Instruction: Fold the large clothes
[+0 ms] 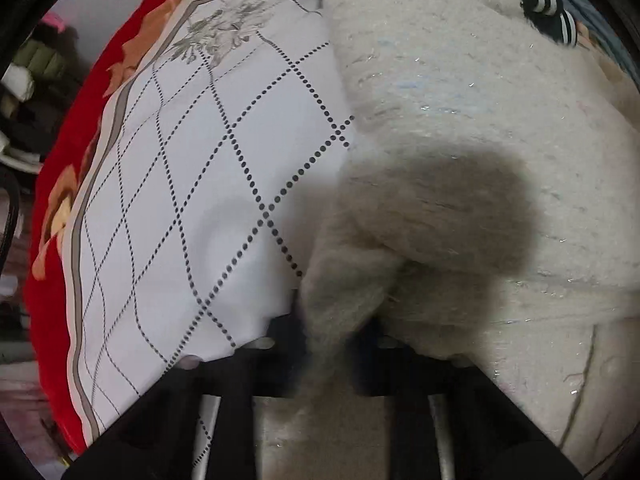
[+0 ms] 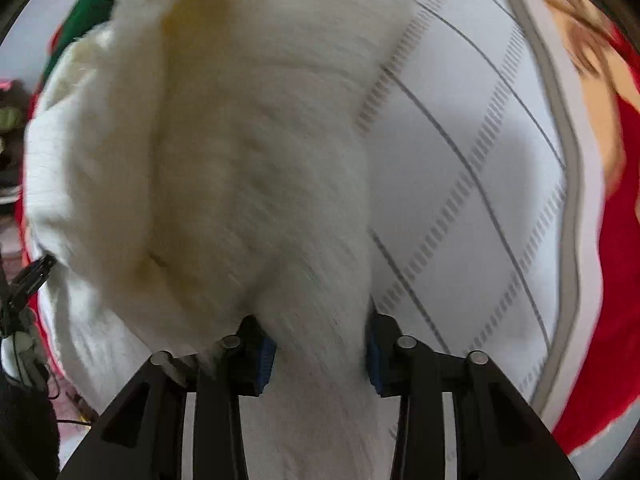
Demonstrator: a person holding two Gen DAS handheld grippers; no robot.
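A fluffy cream sweater (image 1: 460,120) lies bunched on a white bedsheet (image 1: 180,200) with a dotted diamond pattern. In the left wrist view, my left gripper (image 1: 336,332) is shut on a fold at the sweater's near edge, and its fingertips are buried in the fuzz. In the right wrist view, the same sweater (image 2: 220,140) fills the middle and left of the picture, blurred by motion. My right gripper (image 2: 320,352) is shut on a thick gathered part of it, which fills the gap between the blue pads (image 2: 266,356).
The sheet (image 2: 460,160) lies on a red floral blanket (image 1: 52,240) that shows along the bed's edge (image 2: 616,280). A green garment with white stripes (image 1: 548,0) lies beyond the sweater. Dark clutter (image 1: 24,80) stands off the bed to the left.
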